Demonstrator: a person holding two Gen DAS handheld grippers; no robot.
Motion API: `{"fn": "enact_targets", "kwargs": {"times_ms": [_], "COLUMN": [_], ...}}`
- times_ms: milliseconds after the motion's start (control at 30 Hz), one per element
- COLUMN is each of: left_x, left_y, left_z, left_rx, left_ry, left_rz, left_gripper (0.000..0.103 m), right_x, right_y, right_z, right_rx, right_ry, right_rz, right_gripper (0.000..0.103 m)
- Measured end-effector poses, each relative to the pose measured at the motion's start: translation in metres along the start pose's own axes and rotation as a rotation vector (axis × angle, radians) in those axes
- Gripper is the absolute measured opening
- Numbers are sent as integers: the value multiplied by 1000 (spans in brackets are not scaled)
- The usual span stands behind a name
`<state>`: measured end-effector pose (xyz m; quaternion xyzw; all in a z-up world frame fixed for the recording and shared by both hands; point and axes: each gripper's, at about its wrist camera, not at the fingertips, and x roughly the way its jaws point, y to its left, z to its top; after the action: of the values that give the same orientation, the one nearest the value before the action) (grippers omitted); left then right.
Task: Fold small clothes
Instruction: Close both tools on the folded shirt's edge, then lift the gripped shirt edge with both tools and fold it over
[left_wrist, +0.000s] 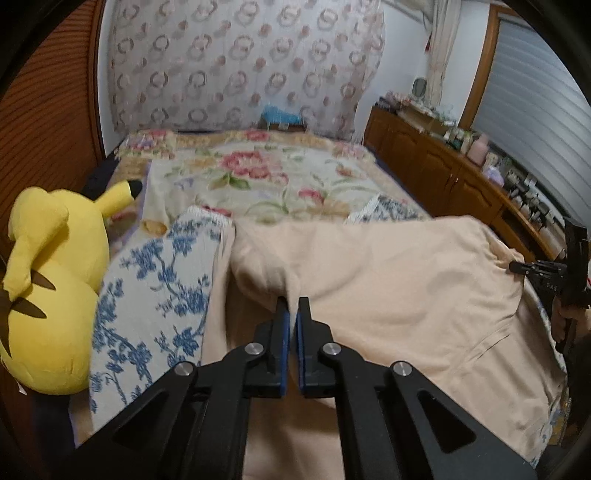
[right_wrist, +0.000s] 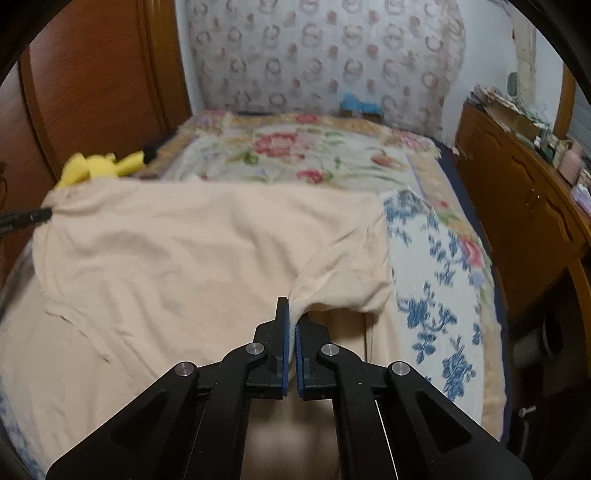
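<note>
One floral bedspread (left_wrist: 258, 173) beneath a peach garment (left_wrist: 388, 280), wooden cabinets (left_wrist: 436, 166) alongside.

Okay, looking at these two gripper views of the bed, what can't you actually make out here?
- Peach garment: its near hem, left wrist view, hidden behind the left hand-held gripper.
- Same garment, right wrist view: the part under the raised fold, covered by cloth pinched in the right hand-held gripper.
- Yellow plush toy: face turned away, cut off by the left edge.
- Items on the wooden dresser: too small and blurred to identify.
</note>
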<state>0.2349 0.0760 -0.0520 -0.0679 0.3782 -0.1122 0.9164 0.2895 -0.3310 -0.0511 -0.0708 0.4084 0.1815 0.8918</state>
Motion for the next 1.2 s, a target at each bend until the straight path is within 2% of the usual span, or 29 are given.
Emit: {"fn": "enact_targets", "kwargs": {"times_ms": [267, 667, 933, 1200], "left_x": [-37, -104, -129, -154], "left_y": [-3, -6, -9, -15], "left_z": [5, -23, -59, -94], "left_rx": [-1, 0, -6, 18], "left_ry": [-89, -197, -198, -170], "left_rz": [-2, 11, 11, 26], "left_gripper": [0, 0, 0, 1], "right_x": [-61, -150, -180, -194], "right_y": [-1, 24, 33, 43], "right_z": [12, -14, -54, -99], "right_rx": [23, -13, -13, -7], "right_ry": [-143, -289, -301, -245], "right_rz": [11, 42, 45, 63], "right_gripper": [0, 0, 0, 0]}}
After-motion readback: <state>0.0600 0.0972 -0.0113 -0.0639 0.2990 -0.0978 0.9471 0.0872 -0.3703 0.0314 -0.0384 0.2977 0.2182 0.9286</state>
